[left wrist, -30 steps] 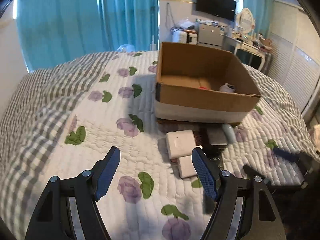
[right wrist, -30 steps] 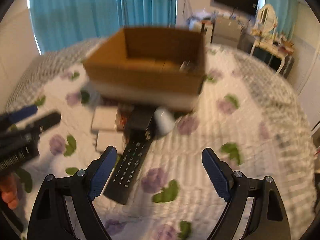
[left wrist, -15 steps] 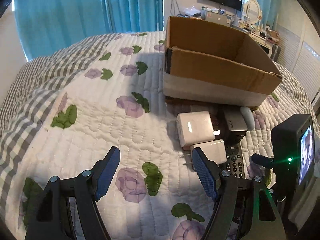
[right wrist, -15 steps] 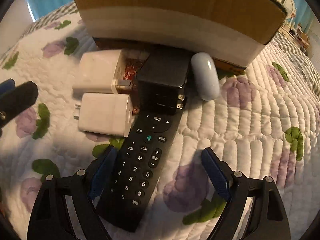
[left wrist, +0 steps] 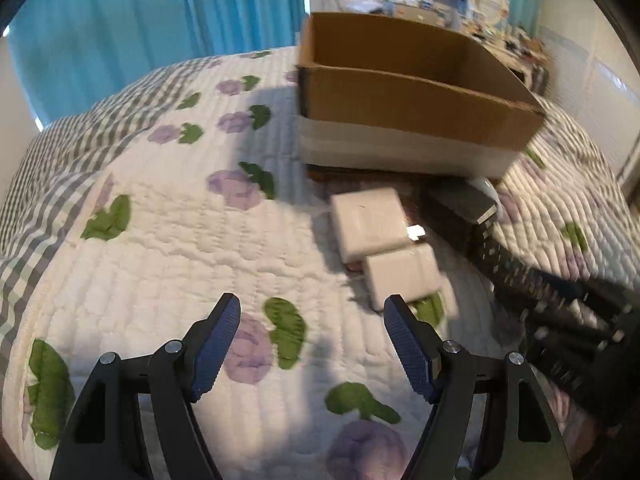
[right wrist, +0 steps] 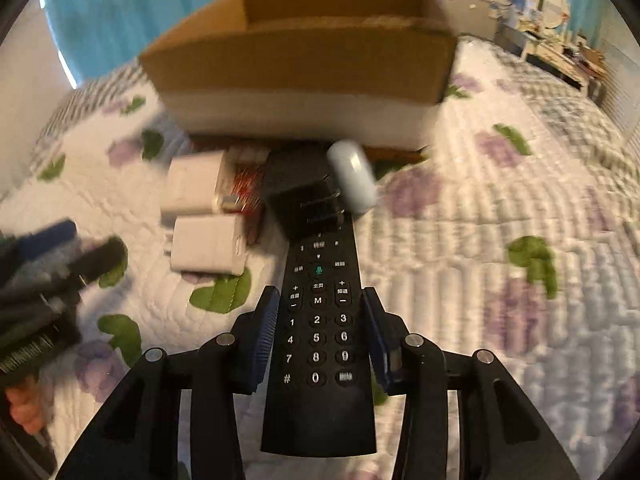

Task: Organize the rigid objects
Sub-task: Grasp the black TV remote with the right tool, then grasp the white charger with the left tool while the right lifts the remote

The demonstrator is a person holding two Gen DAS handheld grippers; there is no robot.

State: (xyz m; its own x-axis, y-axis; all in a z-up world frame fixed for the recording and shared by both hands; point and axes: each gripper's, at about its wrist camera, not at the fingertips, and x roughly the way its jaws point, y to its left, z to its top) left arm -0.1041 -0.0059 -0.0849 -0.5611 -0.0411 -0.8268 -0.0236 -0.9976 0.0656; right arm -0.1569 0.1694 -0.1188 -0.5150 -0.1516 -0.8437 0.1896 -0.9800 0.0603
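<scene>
- The right gripper (right wrist: pixel 318 320) is squeezed on the long black remote (right wrist: pixel 318 340). Its blue pads press both sides, next to the number buttons.
- The far end of the remote is tucked under a small black box (right wrist: pixel 302 196), so the top buttons are hidden.
- A pale blue oval thing (right wrist: pixel 352 176) lies against that black box. It is too blurry to tell what it is; maybe a little case.
- Two white chargers (right wrist: pixel 206 246) lie just left of the remote, one behind the other.
- A cardboard box (right wrist: pixel 304 60) sits behind them all on the flowery quilt (right wrist: pixel 460 264). What is inside it is hidden.
- The left gripper (left wrist: pixel 310 334) has its fingers wide apart over the quilt, holding nothing. The nearer white charger is just past its right finger.
- In the left view the remote (left wrist: pixel 532 280) is a dark blur, cut off at the right edge.
- Half a second ago the right gripper's fingers were wide apart around the remote. Now they have closed on it.
</scene>
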